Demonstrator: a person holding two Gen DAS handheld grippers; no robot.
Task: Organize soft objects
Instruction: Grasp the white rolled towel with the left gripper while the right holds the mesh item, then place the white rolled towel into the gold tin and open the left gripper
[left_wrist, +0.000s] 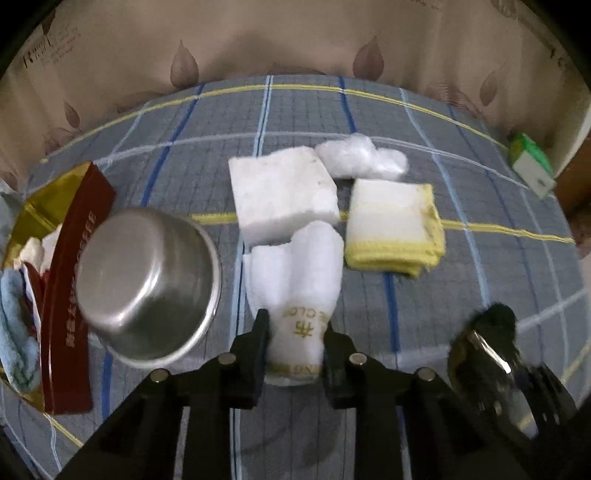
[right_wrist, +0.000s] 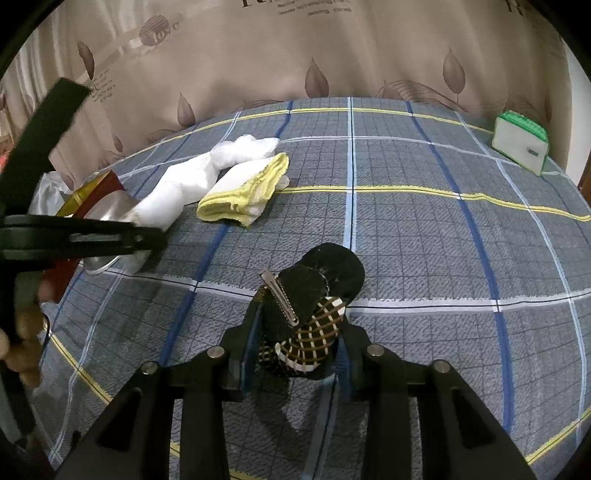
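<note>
The left tongs (left_wrist: 295, 332) are clenched on a white soft cloth with gold printed letters (left_wrist: 295, 288), whose long axis runs straight ahead, away from the tongs. The right tongs (right_wrist: 299, 339) grasp a black sock bundle with a brown checked band and a metal hair clip (right_wrist: 310, 306). To the left of the white cloth lies a steel bowl (left_wrist: 147, 288), then a red-and-gold box (left_wrist: 66, 280) that already contains cloths, so the left hand seems nearer to it.

I see a steel bowl (left_wrist: 147, 284) lying tilted against a red-gold box (left_wrist: 70, 295); green-white carton (right_wrist: 521, 142) sits well apart
</note>
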